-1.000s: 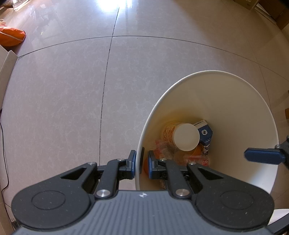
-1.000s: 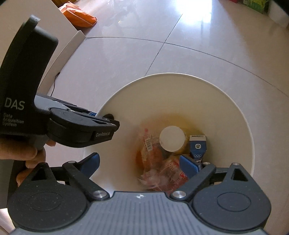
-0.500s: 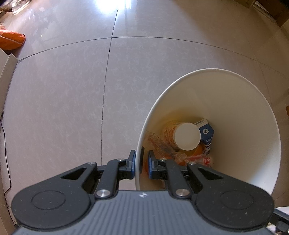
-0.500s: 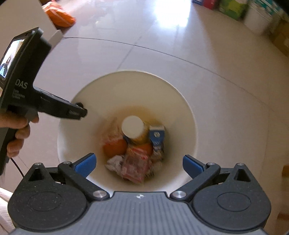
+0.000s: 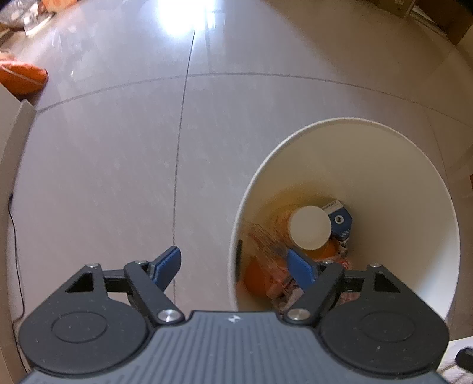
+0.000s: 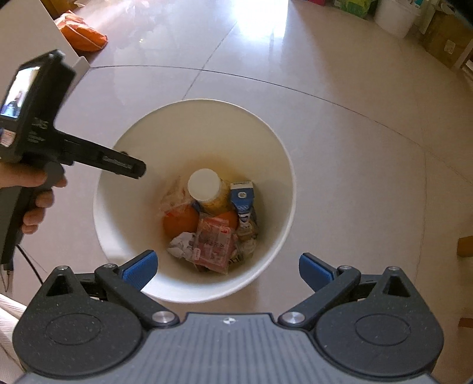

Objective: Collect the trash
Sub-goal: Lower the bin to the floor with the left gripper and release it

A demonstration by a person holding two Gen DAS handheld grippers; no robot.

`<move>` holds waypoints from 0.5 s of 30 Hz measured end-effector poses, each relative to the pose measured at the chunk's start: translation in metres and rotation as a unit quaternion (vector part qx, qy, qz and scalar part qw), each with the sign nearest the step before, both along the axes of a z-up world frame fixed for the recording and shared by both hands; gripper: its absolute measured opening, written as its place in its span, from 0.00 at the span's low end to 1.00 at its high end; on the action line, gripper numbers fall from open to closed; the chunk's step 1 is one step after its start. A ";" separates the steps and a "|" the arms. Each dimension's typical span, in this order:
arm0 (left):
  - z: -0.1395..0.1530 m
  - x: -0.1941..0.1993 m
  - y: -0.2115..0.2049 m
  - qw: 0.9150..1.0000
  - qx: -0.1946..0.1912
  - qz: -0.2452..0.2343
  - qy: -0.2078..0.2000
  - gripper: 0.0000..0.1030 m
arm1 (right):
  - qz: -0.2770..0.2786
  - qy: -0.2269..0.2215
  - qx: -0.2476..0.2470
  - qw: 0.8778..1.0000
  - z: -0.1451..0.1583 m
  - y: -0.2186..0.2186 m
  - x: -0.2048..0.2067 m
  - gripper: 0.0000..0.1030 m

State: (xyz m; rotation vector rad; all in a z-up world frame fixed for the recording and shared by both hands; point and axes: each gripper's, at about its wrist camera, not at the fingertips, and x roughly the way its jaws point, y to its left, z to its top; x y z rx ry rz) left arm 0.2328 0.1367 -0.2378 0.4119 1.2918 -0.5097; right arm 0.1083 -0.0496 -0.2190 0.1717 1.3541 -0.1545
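Observation:
A white trash bin (image 5: 399, 189) stands on the tiled floor. Inside lie a yellow bottle with a white cap (image 6: 204, 184), a blue carton (image 6: 242, 198), an orange (image 6: 181, 223), a red wrapper (image 6: 214, 243) and crumpled paper (image 6: 181, 245). My left gripper (image 5: 235, 265) is open, one finger outside the bin's near-left rim and one inside, holding nothing. The right wrist view shows it from the side (image 6: 140, 169), held by a hand (image 6: 29, 189). My right gripper (image 6: 227, 268) is open and empty above the bin's near edge (image 6: 207, 295).
An orange bag (image 6: 82, 37) lies on the floor at the far left beside a white panel (image 5: 11, 133). A thin cable (image 5: 16, 251) runs along the left. A white bucket (image 6: 396, 16) and cardboard boxes (image 6: 443, 38) stand at the far right.
My left gripper, earlier shut on the bin's rim, has opened and let go. My right gripper has risen and pulled back from inside the bin.

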 end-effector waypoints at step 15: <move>0.016 -0.037 0.014 0.996 0.012 -0.051 -0.068 0.89 | -0.028 0.005 -0.023 0.999 -0.006 -0.004 -0.004 1.00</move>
